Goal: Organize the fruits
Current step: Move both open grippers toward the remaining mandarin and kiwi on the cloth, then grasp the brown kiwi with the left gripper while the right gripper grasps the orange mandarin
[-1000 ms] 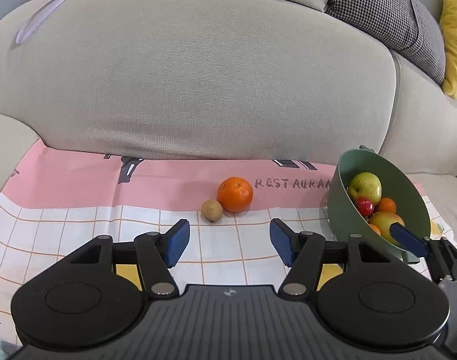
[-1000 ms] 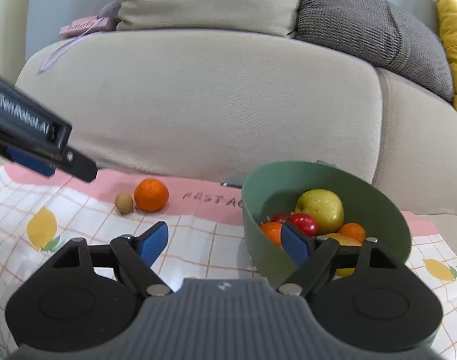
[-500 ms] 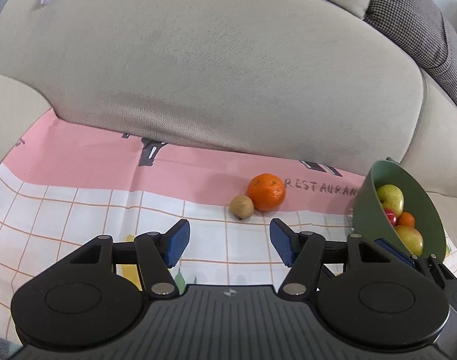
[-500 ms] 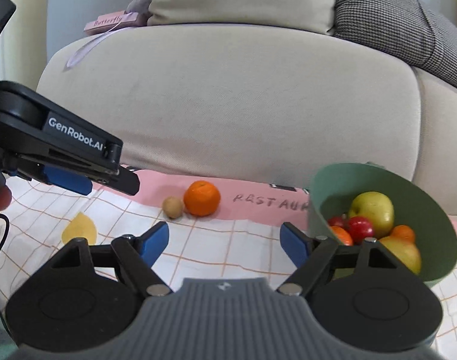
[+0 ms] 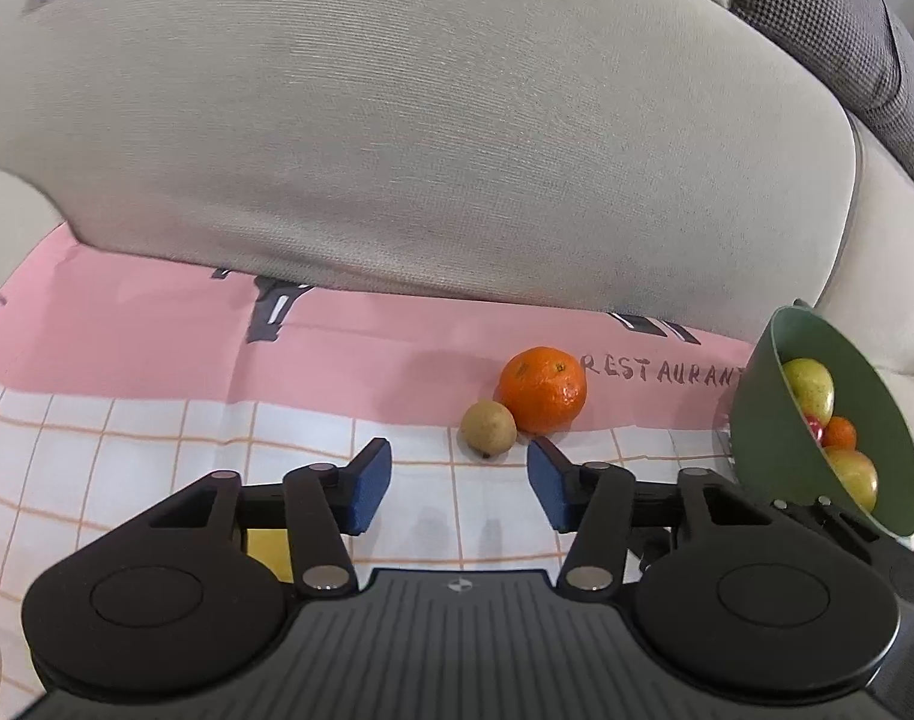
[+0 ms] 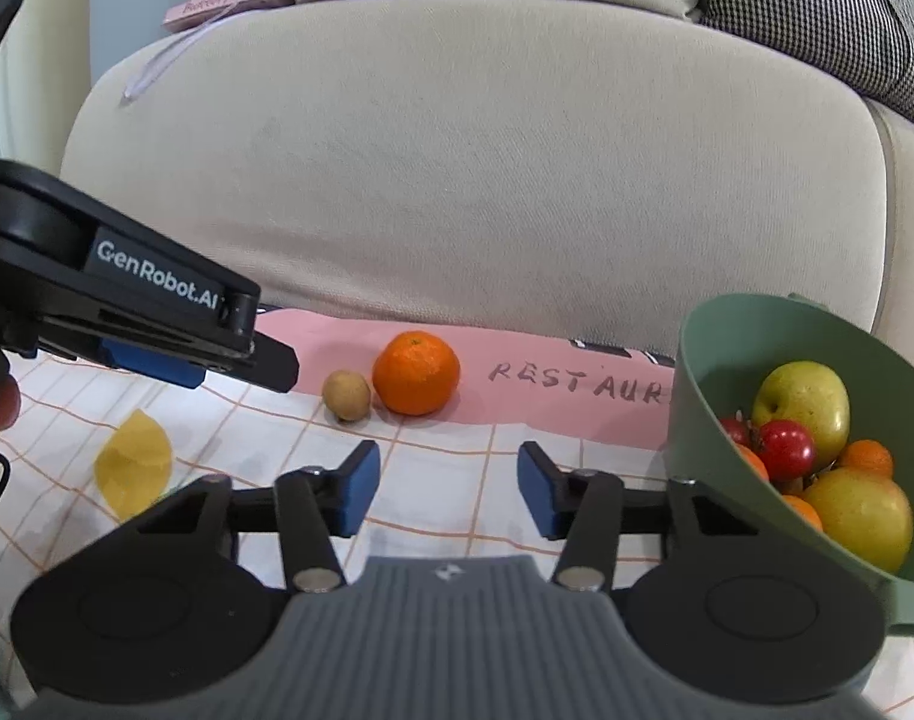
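Fruits left to sort are an orange [image 5: 542, 390] and a small brown fruit [image 5: 488, 427], touching each other on the printed cloth [image 5: 156, 420] in front of the sofa [image 5: 396, 120], well apart from the green bowl [image 6: 721, 372] of apples and tomatoes. Left hand-held gripper [image 5: 458, 483] hovers just short of the small fruit, jaws wide apart and empty; right hand-held gripper [image 6: 441, 492] is likewise spread and empty. Both fruits look light, firm and round, likely to roll; pinching across the widest middle seems safest.

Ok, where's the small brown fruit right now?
On the cloth, touching the orange's left side, just ahead of the open left gripper.
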`<state>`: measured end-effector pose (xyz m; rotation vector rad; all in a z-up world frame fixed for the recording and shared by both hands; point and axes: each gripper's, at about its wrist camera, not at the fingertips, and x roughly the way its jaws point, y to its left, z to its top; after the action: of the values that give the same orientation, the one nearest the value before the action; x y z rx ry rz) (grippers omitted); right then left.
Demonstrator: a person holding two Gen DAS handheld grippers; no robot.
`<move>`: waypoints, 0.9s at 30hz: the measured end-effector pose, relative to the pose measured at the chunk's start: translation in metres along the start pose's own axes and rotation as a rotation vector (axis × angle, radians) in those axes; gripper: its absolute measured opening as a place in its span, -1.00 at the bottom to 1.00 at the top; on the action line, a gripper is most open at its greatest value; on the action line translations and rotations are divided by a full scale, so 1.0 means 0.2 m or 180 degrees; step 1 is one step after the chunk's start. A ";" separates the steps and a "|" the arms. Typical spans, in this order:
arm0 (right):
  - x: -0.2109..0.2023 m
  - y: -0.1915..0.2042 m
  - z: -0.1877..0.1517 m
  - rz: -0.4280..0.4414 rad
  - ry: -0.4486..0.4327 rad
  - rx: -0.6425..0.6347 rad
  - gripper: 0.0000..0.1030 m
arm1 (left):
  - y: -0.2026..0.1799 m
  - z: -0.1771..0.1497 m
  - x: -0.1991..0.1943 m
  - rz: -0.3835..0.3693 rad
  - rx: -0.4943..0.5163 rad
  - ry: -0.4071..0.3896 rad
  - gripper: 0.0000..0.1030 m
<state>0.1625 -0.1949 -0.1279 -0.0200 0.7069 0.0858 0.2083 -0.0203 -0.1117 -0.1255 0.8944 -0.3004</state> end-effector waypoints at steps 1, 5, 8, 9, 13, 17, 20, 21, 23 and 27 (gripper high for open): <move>0.01 -0.01 0.00 -0.0003 0.0002 0.0014 -0.14 | -0.01 0.00 0.02 0.0008 0.0026 0.0003 0.14; 0.06 -0.03 0.01 0.0034 -0.0034 0.0055 -0.18 | -0.02 0.01 0.09 -0.0044 0.0090 0.0047 0.09; 0.09 -0.05 0.01 0.0027 -0.0038 0.0055 -0.20 | -0.04 0.01 0.13 -0.0085 0.0165 0.0057 0.07; 0.10 -0.05 0.01 0.0026 -0.0035 0.0057 -0.20 | -0.05 0.01 0.15 -0.0080 0.0201 0.0060 0.06; 0.12 -0.06 0.01 0.0037 -0.0021 0.0059 -0.21 | -0.07 0.01 0.20 -0.0039 0.0357 0.0061 0.01; 0.13 -0.06 0.00 0.0048 -0.0015 0.0027 -0.21 | -0.08 0.00 0.25 -0.0027 0.0429 0.0084 -0.04; 0.15 -0.06 0.00 0.0064 -0.0010 0.0012 -0.21 | -0.08 0.00 0.27 -0.0023 0.0432 0.0093 -0.12; 0.15 -0.06 0.00 0.0068 -0.0008 0.0007 -0.21 | -0.08 0.00 0.27 -0.0032 0.0422 0.0095 -0.14; 0.16 -0.06 -0.01 0.0077 -0.0008 0.0000 -0.21 | -0.07 0.01 0.28 -0.0049 0.0421 0.0094 -0.22; 0.17 -0.05 0.00 0.0106 -0.0022 -0.0024 -0.21 | -0.07 0.01 0.28 -0.0092 0.0410 0.0098 -0.37</move>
<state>0.1892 -0.2027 -0.1513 -0.0151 0.7002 0.1203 0.2398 -0.0501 -0.1495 -0.0146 0.9020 -0.3867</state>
